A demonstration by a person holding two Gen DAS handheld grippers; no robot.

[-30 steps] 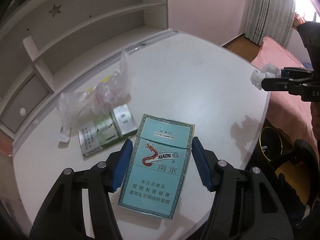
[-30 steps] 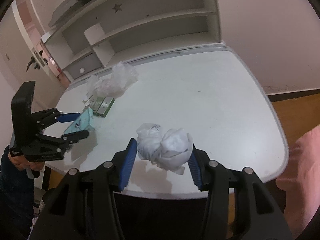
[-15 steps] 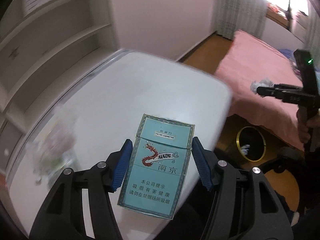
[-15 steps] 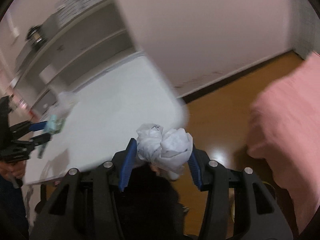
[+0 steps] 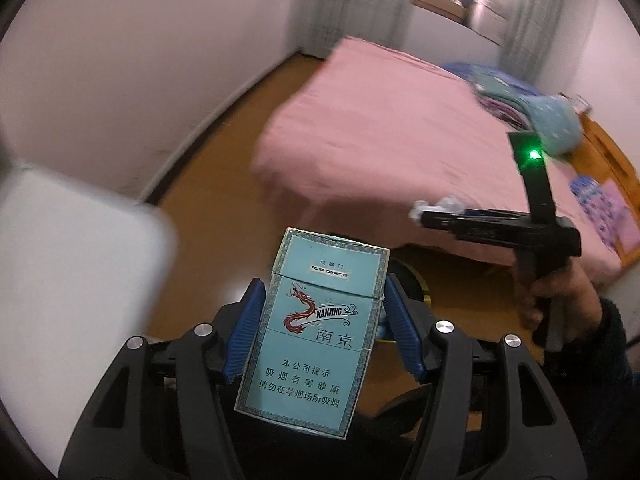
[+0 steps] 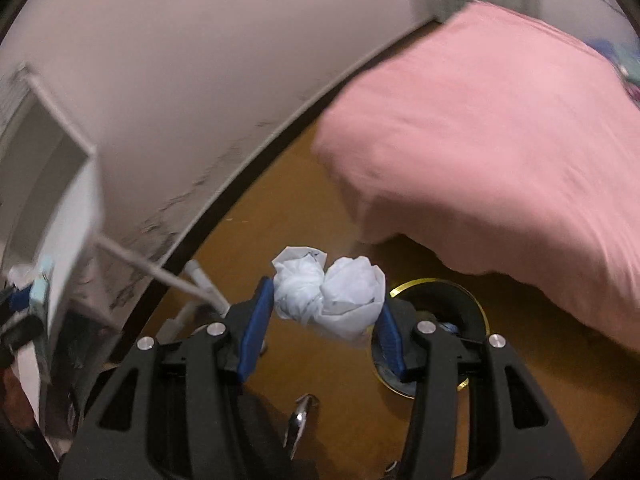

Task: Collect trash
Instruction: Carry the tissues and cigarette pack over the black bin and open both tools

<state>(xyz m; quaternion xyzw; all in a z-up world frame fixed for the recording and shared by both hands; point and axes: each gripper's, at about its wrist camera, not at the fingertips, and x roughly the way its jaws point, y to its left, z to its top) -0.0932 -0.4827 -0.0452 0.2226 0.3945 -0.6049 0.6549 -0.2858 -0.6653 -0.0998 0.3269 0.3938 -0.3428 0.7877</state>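
Observation:
My left gripper (image 5: 324, 334) is shut on a light-blue cigarette pack (image 5: 310, 332) with a red dragon print, held upright between the blue pads. My right gripper (image 6: 326, 318) is shut on a crumpled white paper wad (image 6: 330, 294). Both hang over the wooden floor, off the table. A round black bin with a gold rim (image 6: 474, 314) sits on the floor just beyond the right gripper; the wad and fingers hide part of it. In the left wrist view the same bin (image 5: 416, 284) peeks out behind the pack, and the right gripper (image 5: 430, 212) shows at right, held by a hand (image 5: 560, 300).
A bed with a pink cover (image 5: 380, 128) fills the right and back, close behind the bin. The white table's corner (image 5: 80, 248) is at the left. A pale wall with a dark skirting (image 6: 200, 80) runs behind. Metal chair or table legs (image 6: 200, 284) stand at left.
Both grippers have swung away from the tabletop to the right and dipped toward the floor, each keeping its load. The bin and the bed have come into view; the table has slid to the left edge.

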